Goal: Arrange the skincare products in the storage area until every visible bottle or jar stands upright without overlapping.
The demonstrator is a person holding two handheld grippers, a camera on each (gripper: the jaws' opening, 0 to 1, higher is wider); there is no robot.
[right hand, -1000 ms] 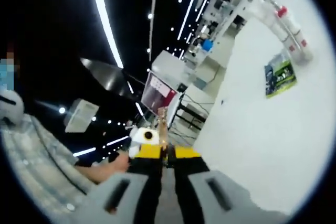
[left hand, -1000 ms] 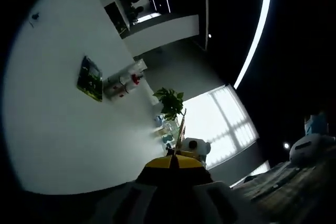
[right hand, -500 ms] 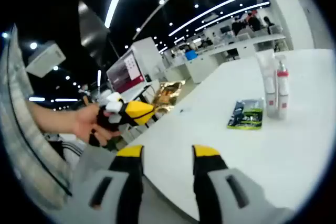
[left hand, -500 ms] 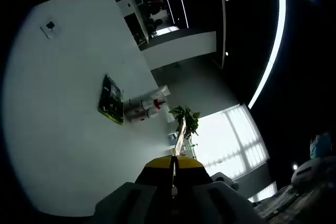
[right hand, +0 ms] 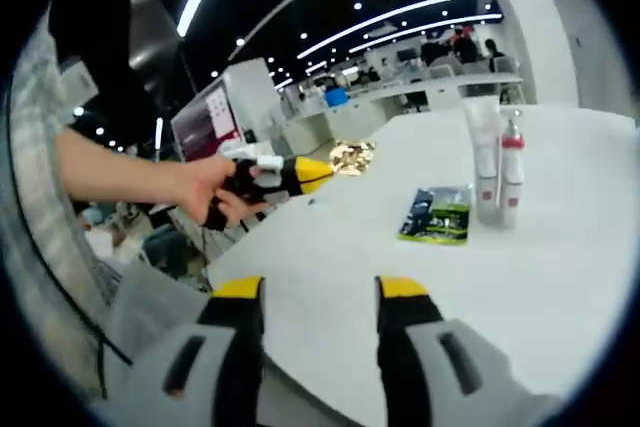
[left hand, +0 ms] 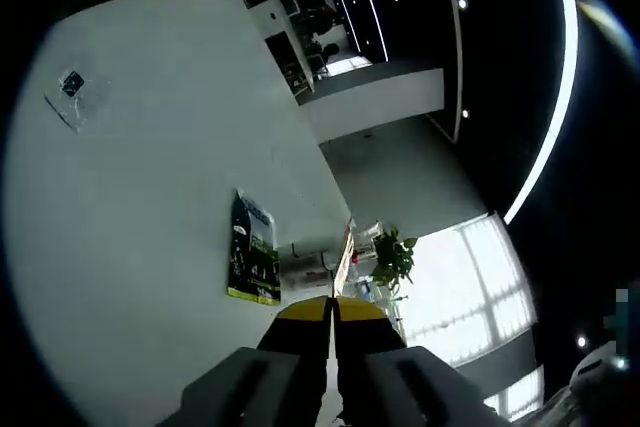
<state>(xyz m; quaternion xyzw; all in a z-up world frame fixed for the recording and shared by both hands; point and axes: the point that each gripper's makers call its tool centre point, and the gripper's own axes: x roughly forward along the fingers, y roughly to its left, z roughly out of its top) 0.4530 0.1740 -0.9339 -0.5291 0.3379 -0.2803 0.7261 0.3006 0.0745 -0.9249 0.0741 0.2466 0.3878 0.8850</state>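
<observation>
1. Right gripper view: the right gripper (right hand: 318, 292) is seen low over the near edge of a white table (right hand: 560, 277), its two yellow-tipped jaws spread well apart with nothing between them.
2. A green and black sachet (right hand: 435, 215) is seen lying flat on the table, taken here as the landmark.
3. Just to the right of the sachet, a white tube (right hand: 485, 162) and a white bottle with a red cap (right hand: 510, 172) are seen standing upright, side by side and very close; whether they touch cannot be told.
4. To the left of the sachet, beyond the table's edge, the left gripper (right hand: 325, 172) is held by a person's hand (right hand: 215, 192), its yellow tips pointing toward the sachet, and a crumpled gold foil piece (right hand: 350, 155) is seen right at those tips.
5. Left gripper view: the left gripper (left hand: 332, 309) is shown with its jaws pressed together, and a thin pale gold strip (left hand: 344, 252) sticks out from between them, so it appears to be pinched there, though the strip is too small to identify surely.
6. The sachet (left hand: 252, 252) is seen just left of those tips, and beyond it the tube (left hand: 305, 267) appears only as a blurred pale shape.
7. Well away from the sachet, near the far left part of the table (left hand: 150, 147), a small clear packet with a dark square (left hand: 72, 92) is seen lying flat.
</observation>
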